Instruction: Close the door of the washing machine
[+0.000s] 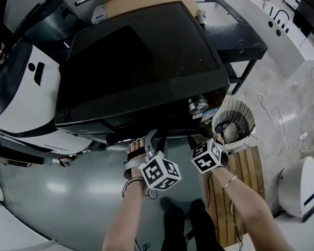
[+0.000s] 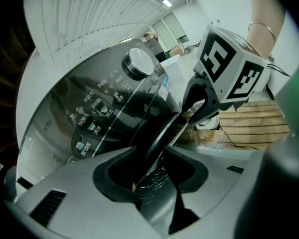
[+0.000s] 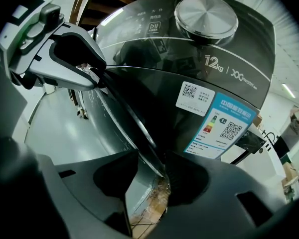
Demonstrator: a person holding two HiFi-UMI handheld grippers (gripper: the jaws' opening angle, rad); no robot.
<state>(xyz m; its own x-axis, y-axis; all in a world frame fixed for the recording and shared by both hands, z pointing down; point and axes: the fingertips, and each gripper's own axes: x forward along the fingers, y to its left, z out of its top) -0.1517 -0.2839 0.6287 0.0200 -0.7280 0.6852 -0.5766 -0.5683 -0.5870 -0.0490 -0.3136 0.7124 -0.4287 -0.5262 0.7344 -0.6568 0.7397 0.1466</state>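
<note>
A black washing machine [image 1: 141, 61] with a silver knob [image 1: 198, 106] fills the head view, seen from above. Its dark round door [image 2: 154, 138] stands ajar at the front, edge toward me. In the left gripper view my left gripper [image 2: 152, 171] straddles the door's rim, and the jaws look shut on it. My right gripper [image 3: 154, 176] also has the door's rim [image 3: 124, 108] between its jaws, which stand wide, so it is open. In the head view both grippers [image 1: 152, 137] [image 1: 201, 137] are side by side at the machine's front, under the control panel.
A white ribbed basket [image 1: 233, 122] stands right of the machine, beside a wooden slatted platform [image 1: 246, 177]. A white and black appliance [image 1: 26, 88] is at the left. A black table [image 1: 235, 30] stands behind on the right. The person's feet [image 1: 188, 224] are on the grey floor.
</note>
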